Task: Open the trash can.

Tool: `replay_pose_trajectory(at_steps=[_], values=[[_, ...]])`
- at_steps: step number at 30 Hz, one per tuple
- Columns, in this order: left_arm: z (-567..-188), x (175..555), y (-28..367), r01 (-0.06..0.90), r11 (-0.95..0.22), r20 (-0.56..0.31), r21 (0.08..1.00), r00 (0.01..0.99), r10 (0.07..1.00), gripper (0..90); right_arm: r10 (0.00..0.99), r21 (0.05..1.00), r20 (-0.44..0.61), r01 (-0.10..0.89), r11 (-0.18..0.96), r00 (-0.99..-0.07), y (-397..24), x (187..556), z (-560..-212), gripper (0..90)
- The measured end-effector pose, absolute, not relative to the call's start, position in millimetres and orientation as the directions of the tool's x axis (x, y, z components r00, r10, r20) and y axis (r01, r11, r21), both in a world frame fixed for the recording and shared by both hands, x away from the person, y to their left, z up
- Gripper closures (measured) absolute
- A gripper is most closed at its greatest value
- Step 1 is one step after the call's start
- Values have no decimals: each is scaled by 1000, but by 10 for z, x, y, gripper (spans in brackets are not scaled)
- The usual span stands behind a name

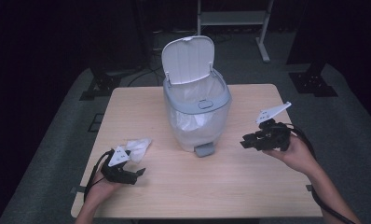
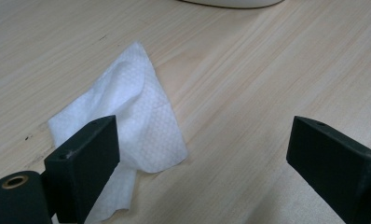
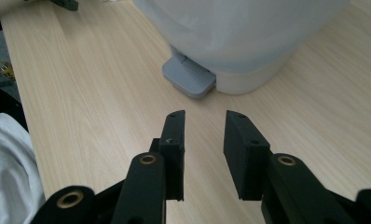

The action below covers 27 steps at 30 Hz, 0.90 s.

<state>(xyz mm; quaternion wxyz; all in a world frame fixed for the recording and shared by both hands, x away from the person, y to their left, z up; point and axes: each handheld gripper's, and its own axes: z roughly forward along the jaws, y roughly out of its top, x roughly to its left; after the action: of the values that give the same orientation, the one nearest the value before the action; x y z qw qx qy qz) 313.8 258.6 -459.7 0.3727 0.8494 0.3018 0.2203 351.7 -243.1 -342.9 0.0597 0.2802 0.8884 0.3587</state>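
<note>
Black jaws of the left gripper stand wide apart and empty, low over the near-left table.
Just beyond them, slightly left, a crumpled white tissue lies flat, its long axis running away toward the lidded bin, which stands open mid-table. Nearer the bin's pedal, the right gripper is parted a little, seemingly empty.
</note>
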Motion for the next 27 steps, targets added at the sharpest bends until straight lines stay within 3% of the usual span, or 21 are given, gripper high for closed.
replay_pose_trajectory(at_steps=[24,27], values=[[-4538,3235,2522,341,-582,194,738,719,667,89,570,659,162,519,545,-805,-2704,3277,-4118,621],[-4504,3279,2551,347,-565,183,748,711,678,137,577,657,170,528,537,-799,-2747,3239,-4210,606]])
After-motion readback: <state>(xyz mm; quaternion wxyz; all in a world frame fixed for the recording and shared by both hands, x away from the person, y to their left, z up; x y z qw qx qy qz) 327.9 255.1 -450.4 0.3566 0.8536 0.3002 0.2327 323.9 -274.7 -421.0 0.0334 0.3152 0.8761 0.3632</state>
